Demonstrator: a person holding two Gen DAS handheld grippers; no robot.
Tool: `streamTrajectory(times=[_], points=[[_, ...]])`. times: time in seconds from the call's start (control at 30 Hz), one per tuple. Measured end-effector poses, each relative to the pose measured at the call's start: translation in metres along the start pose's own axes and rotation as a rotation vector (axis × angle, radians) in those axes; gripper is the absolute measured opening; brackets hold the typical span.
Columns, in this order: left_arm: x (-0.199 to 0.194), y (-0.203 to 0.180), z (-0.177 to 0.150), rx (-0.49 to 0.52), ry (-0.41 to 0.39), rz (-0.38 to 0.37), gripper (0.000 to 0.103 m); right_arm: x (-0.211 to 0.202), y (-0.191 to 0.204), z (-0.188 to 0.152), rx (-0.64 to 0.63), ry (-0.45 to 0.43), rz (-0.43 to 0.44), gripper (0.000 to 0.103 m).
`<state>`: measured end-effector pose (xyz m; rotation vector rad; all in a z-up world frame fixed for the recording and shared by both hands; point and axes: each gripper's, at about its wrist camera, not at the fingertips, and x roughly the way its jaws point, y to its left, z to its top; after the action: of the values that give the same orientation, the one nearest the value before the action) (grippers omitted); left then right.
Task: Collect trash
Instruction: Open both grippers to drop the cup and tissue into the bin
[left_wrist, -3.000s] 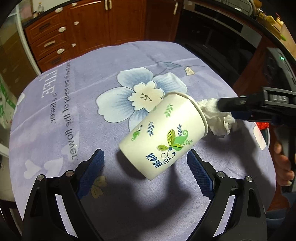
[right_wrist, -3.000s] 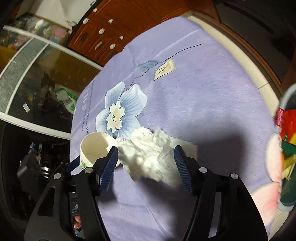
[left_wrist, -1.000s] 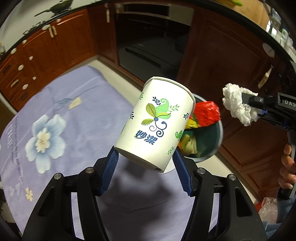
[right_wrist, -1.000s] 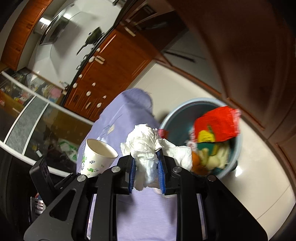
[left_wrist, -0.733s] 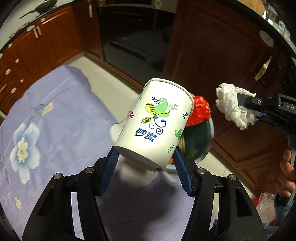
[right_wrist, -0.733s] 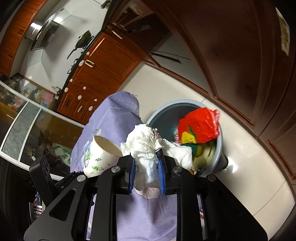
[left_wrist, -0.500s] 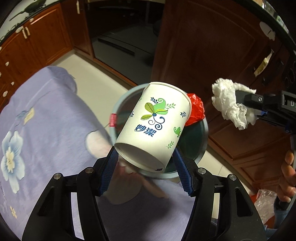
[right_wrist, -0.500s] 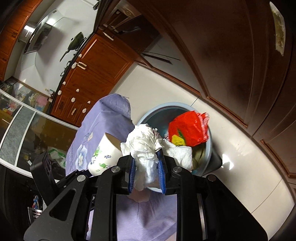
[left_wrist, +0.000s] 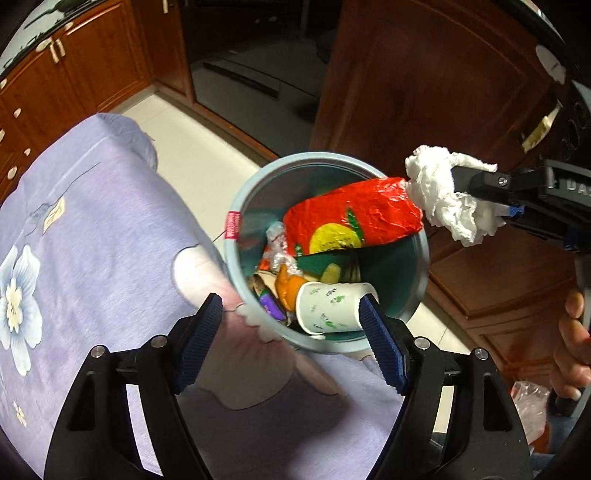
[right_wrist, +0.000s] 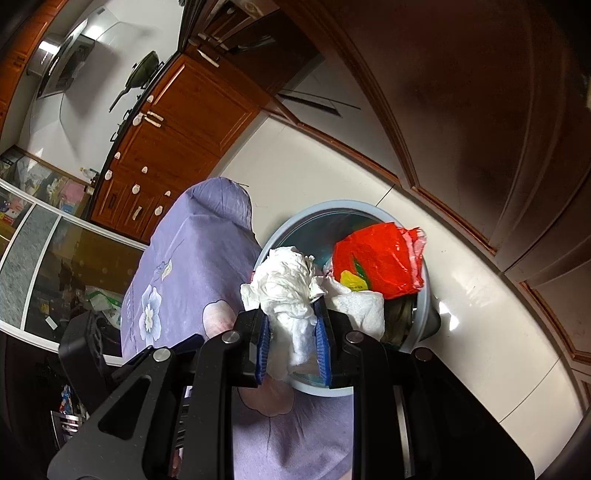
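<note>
purple floral tablecloth (left_wrist: 92, 229), wooden cabinets (right_wrist: 177, 122), wok (right_wrist: 142, 72).

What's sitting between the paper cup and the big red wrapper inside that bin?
In the left wrist view, crumpled orange, green and clear wrappers lie between the paper cup and the red wrapper in the bin.

Both wrist cameras look steeply down along their claws, close above the trash bin (left_wrist: 236, 266) (right_wrist: 424, 295) beside the purple-clothed counter (left_wrist: 92, 240) (right_wrist: 192, 258). They share bin, red wrapper (left_wrist: 354, 221) (right_wrist: 376, 258) and cloth; the left view also catches the right claw (left_wrist: 491, 199) from the side.
</note>
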<state>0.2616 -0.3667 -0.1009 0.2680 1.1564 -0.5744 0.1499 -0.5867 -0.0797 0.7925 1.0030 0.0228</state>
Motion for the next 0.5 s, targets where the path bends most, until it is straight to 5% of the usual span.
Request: streamTrajectory(times=[0.1, 0.2, 0.3, 0.5], points=[[-0.006, 0.005, -0.003, -0.021, -0.013, 0.014, 0.094, 0.01, 0.0, 0.001, 0.002, 0.014, -0.005, 0.022], [-0.011, 0.01, -0.004, -0.038, -0.029, 0.014, 0.095, 0.02, 0.004, 0.002, -0.004, 0.033, -0.009, 0.027], [-0.015, 0.016, -0.005, -0.054, -0.035, 0.009, 0.095, 0.026, 0.01, 0.002, -0.009, 0.042, 0.004, 0.052], [-0.018, 0.022, -0.008, -0.074, -0.038, 0.007, 0.096, 0.024, 0.014, 0.002, -0.008, 0.035, -0.005, 0.065]])
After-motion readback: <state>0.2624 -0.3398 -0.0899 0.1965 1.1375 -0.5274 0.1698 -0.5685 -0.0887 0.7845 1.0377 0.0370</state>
